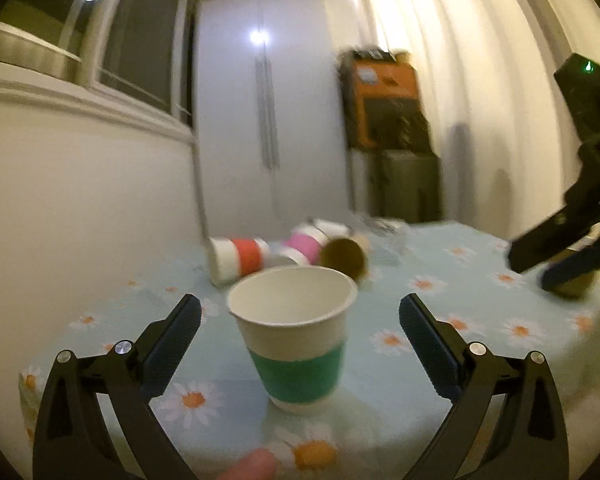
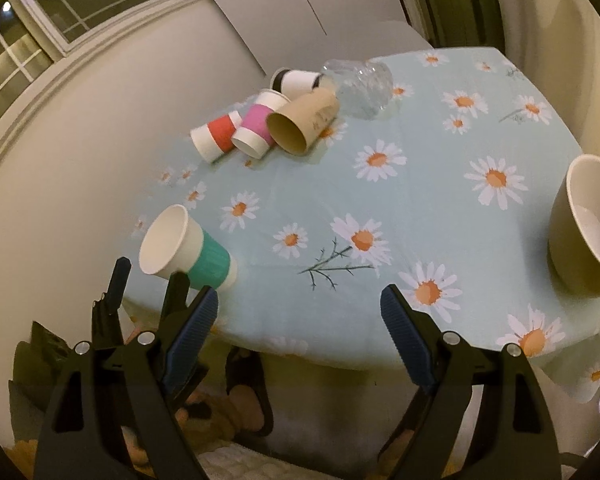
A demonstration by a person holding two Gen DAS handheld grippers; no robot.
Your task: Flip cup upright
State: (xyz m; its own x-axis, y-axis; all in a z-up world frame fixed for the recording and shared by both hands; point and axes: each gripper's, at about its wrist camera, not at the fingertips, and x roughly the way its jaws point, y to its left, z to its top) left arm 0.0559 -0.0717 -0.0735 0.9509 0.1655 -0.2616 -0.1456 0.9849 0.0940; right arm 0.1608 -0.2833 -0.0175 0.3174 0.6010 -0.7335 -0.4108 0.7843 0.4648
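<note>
One green-banded cup point(image 1: 296, 344) is set upright between the spread fingers of the left gripper point(image 1: 300, 344), untouched. Four cups point(image 2: 260, 120) at 12 o'clock are left lying; the right gripper point(image 2: 298, 332) is empty, fingers apart.

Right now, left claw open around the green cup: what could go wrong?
1. The green-banded cup stands near the table edge; a knock from the open left claw as it withdraws could tip it off.
2. The loose tablecloth could snag and drag the cup.
3. Reaching for the lying cups, the red-banded cup may roll.
</note>
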